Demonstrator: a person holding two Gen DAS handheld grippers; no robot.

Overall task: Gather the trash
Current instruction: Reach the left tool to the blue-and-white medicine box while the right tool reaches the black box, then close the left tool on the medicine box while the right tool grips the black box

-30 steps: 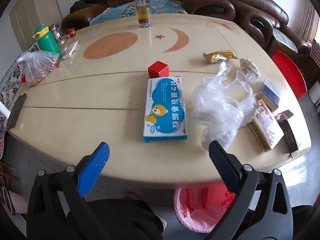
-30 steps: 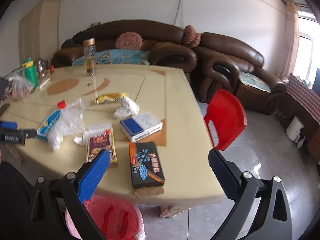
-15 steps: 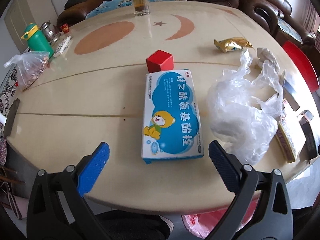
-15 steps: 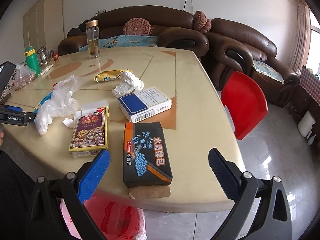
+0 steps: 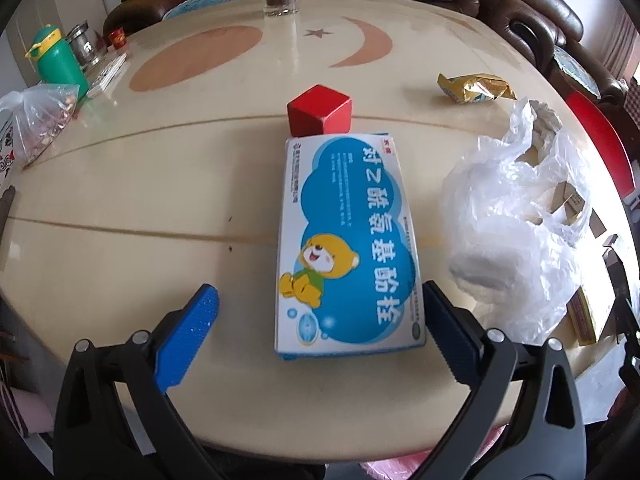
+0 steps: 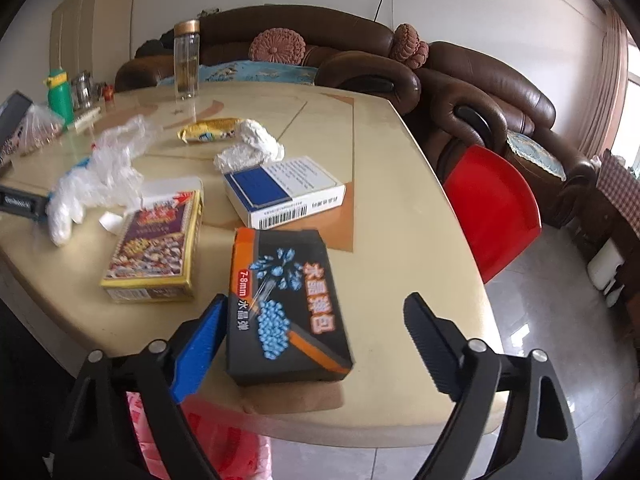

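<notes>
A blue-and-white medicine box [image 5: 348, 240] with a cartoon bear lies flat on the cream table [image 5: 160, 208]. My left gripper [image 5: 318, 312] hangs open over its near end. The right pad sits beside the box's right edge and the left pad stands well clear. In the right wrist view a black box with blue beads printed on it [image 6: 280, 304] lies near the table's front edge. My right gripper [image 6: 316, 320] straddles it with its jaws closing. The blue left pad is at the box's left side, while a gap remains at the right pad.
A red cube [image 5: 320, 110], a clear plastic bag [image 5: 516, 232] and a gold wrapper [image 5: 472, 88] lie around the medicine box. A yellow box [image 6: 156, 248], a blue-white box [image 6: 284, 192] and crumpled tissue [image 6: 252, 148] lie behind the black one. A red bin bag [image 6: 200, 440] hangs below; a red chair [image 6: 492, 208] stands to the right.
Both grippers have come down and nearer to the table, so the medicine box and the black box now lie between their fingers. The right jaws have narrowed.
</notes>
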